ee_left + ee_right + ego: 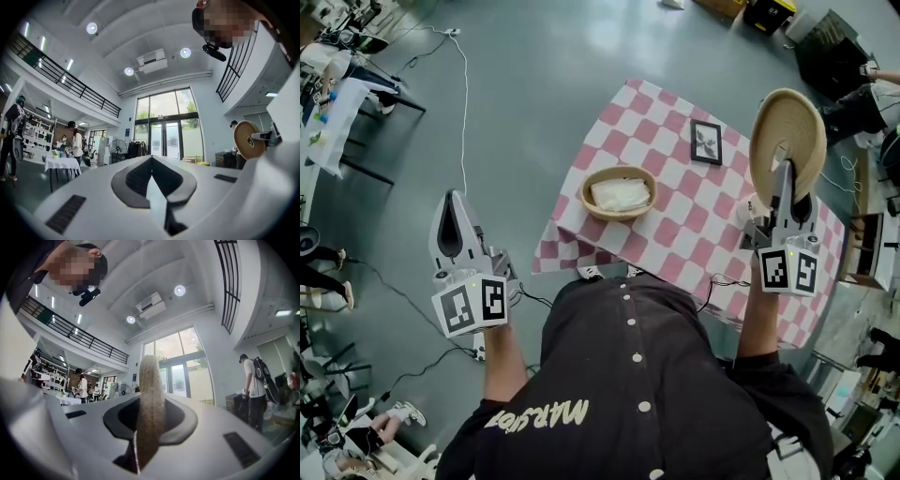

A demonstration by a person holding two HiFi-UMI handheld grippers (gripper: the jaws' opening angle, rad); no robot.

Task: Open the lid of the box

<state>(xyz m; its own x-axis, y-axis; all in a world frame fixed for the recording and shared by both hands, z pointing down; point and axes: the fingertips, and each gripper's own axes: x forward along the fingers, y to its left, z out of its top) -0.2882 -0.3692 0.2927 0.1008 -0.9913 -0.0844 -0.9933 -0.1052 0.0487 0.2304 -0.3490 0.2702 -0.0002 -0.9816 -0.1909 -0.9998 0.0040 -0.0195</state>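
Observation:
A round woven box (592, 178) sits open on the pink-checked table (675, 239) with a white cloth (621, 194) inside it. Its woven lid (787, 139) is lifted well off the box, to the right, and stands on edge. My right gripper (784, 176) is shut on the rim of the lid (150, 399), which fills the gap between the jaws in the right gripper view. My left gripper (454, 199) hangs over the floor left of the table, shut and holding nothing. The left gripper (151, 161) points upward, with the lid (247, 139) seen off to its right.
A small black-framed picture (706, 142) lies on the table behind the box. Cables (464, 103) run across the grey floor on the left. Desks and people stand round the room's edges. A person with a backpack (255, 380) stands at the right.

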